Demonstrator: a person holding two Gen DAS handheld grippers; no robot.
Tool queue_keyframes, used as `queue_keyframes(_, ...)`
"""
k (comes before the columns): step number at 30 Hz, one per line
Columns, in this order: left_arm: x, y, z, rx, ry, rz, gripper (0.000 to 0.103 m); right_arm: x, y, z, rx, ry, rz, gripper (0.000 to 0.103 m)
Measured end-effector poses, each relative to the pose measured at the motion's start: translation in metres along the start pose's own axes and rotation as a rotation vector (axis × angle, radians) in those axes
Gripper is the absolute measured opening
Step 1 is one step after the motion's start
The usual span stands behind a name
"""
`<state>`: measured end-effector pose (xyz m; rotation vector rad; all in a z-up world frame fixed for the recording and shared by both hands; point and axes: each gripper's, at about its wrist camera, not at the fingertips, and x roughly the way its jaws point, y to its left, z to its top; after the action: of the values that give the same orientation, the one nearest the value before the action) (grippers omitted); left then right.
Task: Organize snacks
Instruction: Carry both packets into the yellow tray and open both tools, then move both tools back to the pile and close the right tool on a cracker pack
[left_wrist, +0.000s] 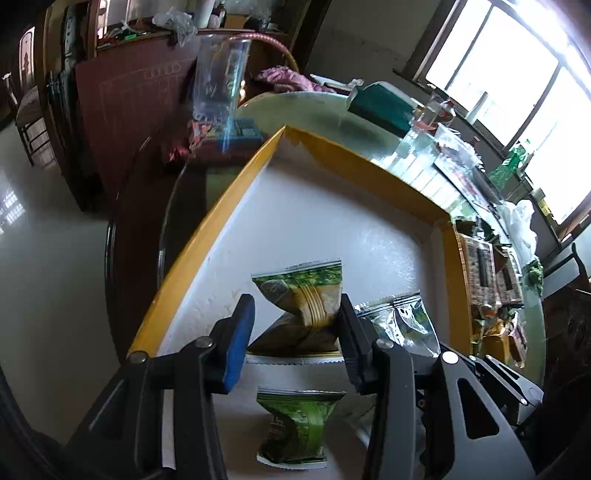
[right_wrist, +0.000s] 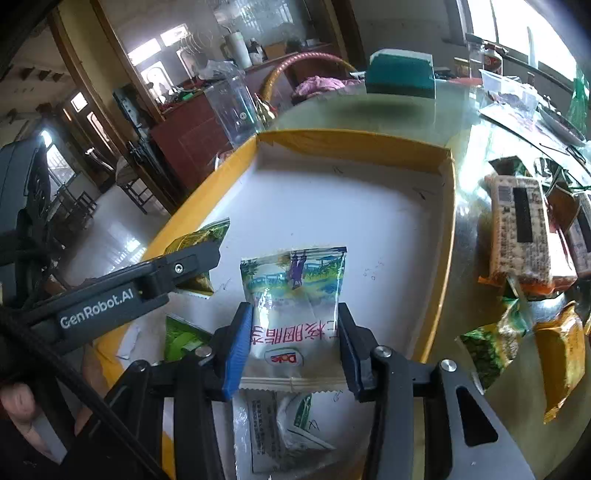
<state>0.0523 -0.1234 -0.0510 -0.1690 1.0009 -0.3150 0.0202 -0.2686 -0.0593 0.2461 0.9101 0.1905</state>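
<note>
White Dole packet (right_wrist: 293, 314) was clamped in right gripper (right_wrist: 293, 343), held over the yellow-rimmed box (right_wrist: 441, 236), above another white packet (right_wrist: 284, 424). Left gripper (left_wrist: 295, 328) was clamped on a green-gold packet (left_wrist: 306, 306), also inside the box, with a green packet (left_wrist: 295, 424) below. Placing step, looked like. Next: lower, release both, then fetch loose snacks (right_wrist: 517, 236) on the glass table (right_wrist: 461, 122) beside the box.

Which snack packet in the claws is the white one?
The right gripper pinches the white Dole packet. The left gripper squeezes a green-and-gold packet.
</note>
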Motion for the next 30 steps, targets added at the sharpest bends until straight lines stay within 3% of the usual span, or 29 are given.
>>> queue_keyframes(2,0.0,0.0,-0.001,-0.003,-0.011,0.004,0.049,0.001,0.0,-0.002,0.007,-0.001,-0.006,0.047)
queue_keyframes(5,-0.005,0.0,-0.003,-0.006,-0.058,0.031,0.07,-0.006,-0.004,-0.004,0.011,-0.032,-0.004,0.05)
queue_keyframes(6,-0.007,0.0,-0.004,-0.012,-0.073,0.027,0.074,-0.01,-0.005,-0.005,0.017,-0.048,0.014,0.059)
queue_keyframes(7,-0.011,-0.001,-0.006,-0.016,-0.09,0.026,0.075,-0.017,-0.007,-0.006,0.026,-0.074,0.038,0.068)
queue_keyframes(11,-0.025,-0.008,-0.012,-0.017,-0.126,0.033,0.075,-0.046,-0.01,-0.009,0.021,-0.176,0.083,0.075)
queue_keyframes(12,-0.032,-0.012,-0.015,-0.014,-0.151,0.039,0.075,-0.057,-0.012,-0.012,0.022,-0.208,0.087,0.081)
queue_keyframes(17,-0.056,-0.042,-0.028,0.048,-0.217,0.02,0.076,-0.104,-0.035,-0.034,0.063,-0.384,0.112,0.082)
queue_keyframes(25,-0.072,-0.101,-0.05,0.169,-0.205,-0.054,0.076,-0.147,-0.092,-0.068,0.231,-0.404,0.167,0.084)
queue_keyframes(30,-0.072,-0.138,-0.069,0.236,-0.18,-0.097,0.076,-0.153,-0.135,-0.089,0.332,-0.371,-0.002,0.084)
